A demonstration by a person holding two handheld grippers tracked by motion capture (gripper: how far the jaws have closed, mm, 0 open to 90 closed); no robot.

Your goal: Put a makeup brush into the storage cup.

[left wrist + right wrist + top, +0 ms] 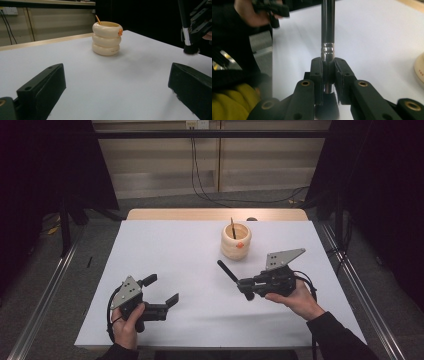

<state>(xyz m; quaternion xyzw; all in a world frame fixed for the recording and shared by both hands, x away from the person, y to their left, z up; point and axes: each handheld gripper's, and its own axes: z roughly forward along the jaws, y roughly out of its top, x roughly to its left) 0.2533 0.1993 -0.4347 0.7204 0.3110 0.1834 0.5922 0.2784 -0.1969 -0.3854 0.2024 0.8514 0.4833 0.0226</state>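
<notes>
A black brush (pixel 229 272) with a silver ferrule is clamped in my right gripper (pixel 246 285), right of the table's middle. Its jaws are shut on the ferrule of the brush (pixel 328 25), with the handle pointing away and the bristles toward the hand. A cream ringed holder (pixel 236 241) stands just beyond, with a thin stick (pixel 233 227) in it. My left gripper (pixel 161 290) rests low at the front left, open with nothing between its jaws. In the left gripper view the holder (pixel 107 38) stands ahead, and the brush (pixel 186 27) hangs bristles down at the far right.
The white table (pixel 165 250) has a wooden strip along its back edge. A small orange piece (pixel 240 245) sits on the holder's side. Metal rails run along both sides of the table, and cables lie on the floor behind it.
</notes>
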